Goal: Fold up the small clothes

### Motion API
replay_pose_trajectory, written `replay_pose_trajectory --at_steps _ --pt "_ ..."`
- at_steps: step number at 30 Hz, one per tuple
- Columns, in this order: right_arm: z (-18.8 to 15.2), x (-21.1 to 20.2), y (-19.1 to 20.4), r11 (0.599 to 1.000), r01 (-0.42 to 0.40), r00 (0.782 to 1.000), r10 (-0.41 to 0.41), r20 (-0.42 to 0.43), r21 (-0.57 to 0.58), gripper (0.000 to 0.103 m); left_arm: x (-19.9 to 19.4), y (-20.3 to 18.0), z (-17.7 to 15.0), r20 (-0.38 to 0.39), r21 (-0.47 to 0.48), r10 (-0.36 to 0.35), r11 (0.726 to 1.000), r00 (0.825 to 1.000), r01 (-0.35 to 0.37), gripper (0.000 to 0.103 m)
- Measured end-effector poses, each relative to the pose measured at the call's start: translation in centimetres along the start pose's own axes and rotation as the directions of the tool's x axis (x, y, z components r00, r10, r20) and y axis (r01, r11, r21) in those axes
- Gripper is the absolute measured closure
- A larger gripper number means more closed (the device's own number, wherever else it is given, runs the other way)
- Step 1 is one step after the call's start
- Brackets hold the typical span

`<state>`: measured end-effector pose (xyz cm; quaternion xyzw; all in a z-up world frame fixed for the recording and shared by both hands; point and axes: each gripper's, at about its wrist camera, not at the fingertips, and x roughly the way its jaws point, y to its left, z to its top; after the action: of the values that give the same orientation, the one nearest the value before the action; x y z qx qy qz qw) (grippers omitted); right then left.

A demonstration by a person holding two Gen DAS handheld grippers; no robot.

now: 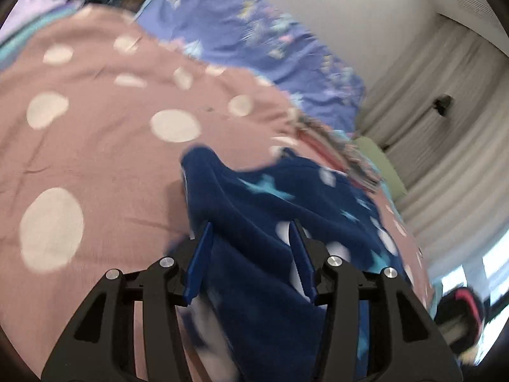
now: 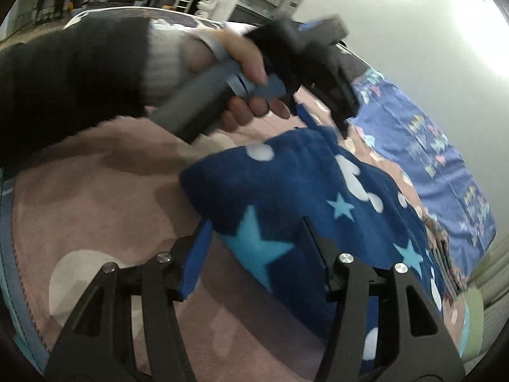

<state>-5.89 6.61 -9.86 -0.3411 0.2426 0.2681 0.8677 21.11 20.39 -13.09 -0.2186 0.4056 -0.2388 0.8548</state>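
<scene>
A small dark blue fleece garment [image 1: 254,197] with light blue stars and white dots lies on a pink blanket with white dots [image 1: 95,121]. My left gripper [image 1: 251,226] is open, its blue pads either side of a bunched fold of the garment. My right gripper [image 2: 254,222] is open too, its jaws straddling the garment's [image 2: 286,191] near edge. In the right wrist view my left gripper [image 2: 321,121] shows from outside, held in a hand, its tip on the garment's far edge.
A purple patterned sheet [image 1: 254,38] lies beyond the pink blanket [image 2: 95,191]. A striped folded cloth [image 1: 343,156] and a green cushion [image 1: 381,165] lie at the bed's edge. Curtains [image 1: 445,127] hang behind. A black and pink object [image 1: 458,305] sits lower right.
</scene>
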Motion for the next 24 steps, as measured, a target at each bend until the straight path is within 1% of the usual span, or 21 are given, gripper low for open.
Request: replay_pose_trajectory --at_steps 2,3,4,5,6,8,11,13,15,16,17,18,19,20,21,22,23,24 --pt "0.3 0.2 -0.2 1.000 0.016 1.000 -0.016 0.000 0.015 0.045 1.0 1.3 1.0 -0.011 -0.050 -0.039 0.998 0.999 0.038 0.053" --pt "0.5 0.3 0.0 1.000 0.026 1.000 -0.026 0.007 0.000 0.044 1.4 1.9 1.7 -0.018 -0.079 -0.071 0.994 0.997 0.069 0.053" --pt "0.6 0.4 0.3 0.999 0.037 0.999 -0.036 0.011 -0.017 0.044 1.5 2.2 1.9 -0.023 -0.091 -0.082 0.993 0.996 0.080 0.053" --pt "0.7 0.5 0.7 0.998 0.051 0.999 -0.050 0.018 -0.042 0.043 1.6 2.6 2.2 -0.027 -0.101 -0.083 0.992 0.996 0.080 0.053" --pt "0.7 0.7 1.1 0.996 0.064 0.998 -0.062 0.024 -0.068 0.043 1.8 3.0 2.4 -0.035 -0.104 -0.057 0.993 0.998 0.053 0.053" --pt "0.8 0.9 2.0 0.991 0.080 0.996 -0.076 0.039 -0.111 0.043 1.9 3.7 2.3 -0.049 -0.111 -0.010 0.994 0.999 0.004 0.044" --pt "1.0 1.0 2.9 0.988 0.082 0.996 -0.076 0.054 -0.133 0.041 1.9 5.3 1.4 -0.046 -0.164 -0.066 0.985 0.997 0.058 0.044" --pt "1.3 1.7 3.2 0.986 0.082 0.996 -0.076 0.044 -0.143 0.041 2.1 5.2 1.3 -0.028 -0.152 -0.106 0.983 0.994 0.101 0.045" --pt "1.6 2.3 3.4 0.986 0.084 0.996 -0.079 0.036 -0.148 0.039 2.5 4.6 1.5 -0.035 -0.132 -0.152 0.980 0.988 0.146 0.060" --pt "1.8 2.6 3.5 0.985 0.087 0.996 -0.082 0.036 -0.150 0.038 3.0 4.1 1.7 -0.043 -0.117 -0.162 0.981 0.986 0.157 0.072" --pt "2.0 2.8 3.7 0.984 0.093 0.995 -0.088 0.038 -0.154 0.037 3.3 3.8 2.0 -0.048 -0.110 -0.154 0.983 0.987 0.148 0.085" --pt "2.3 3.2 3.9 0.981 0.106 0.994 -0.100 0.041 -0.161 0.036 3.5 3.8 2.3 -0.048 -0.111 -0.145 0.984 0.988 0.139 0.090" --pt "2.4 3.4 4.0 0.979 0.118 0.993 -0.112 0.045 -0.166 0.037 3.4 3.6 2.7 -0.036 -0.119 -0.141 0.984 0.989 0.136 0.092" --pt "2.6 3.6 4.1 0.977 0.129 0.991 -0.122 0.048 -0.172 0.045 3.0 3.6 2.9 -0.021 -0.118 -0.140 0.984 0.990 0.137 0.093" --pt "2.8 3.9 4.1 0.976 0.124 0.992 -0.118 0.046 -0.178 0.078 2.3 3.3 3.2 0.004 -0.112 -0.144 0.983 0.990 0.143 0.094" --pt "3.0 4.2 4.0 0.982 0.093 0.996 -0.090 0.025 -0.166 0.080 1.0 2.8 3.5 0.043 -0.099 -0.157 0.982 0.987 0.161 0.094" --pt "3.4 4.0 3.7 0.987 0.079 0.997 -0.077 0.020 -0.140 0.085 -0.4 2.3 3.7 0.076 -0.082 -0.171 0.981 0.982 0.177 0.095" --pt "3.8 3.5 3.4 0.991 0.067 0.998 -0.065 0.025 -0.116 0.087 -1.8 1.8 3.9 0.105 -0.055 -0.183 0.980 0.978 0.189 0.095"
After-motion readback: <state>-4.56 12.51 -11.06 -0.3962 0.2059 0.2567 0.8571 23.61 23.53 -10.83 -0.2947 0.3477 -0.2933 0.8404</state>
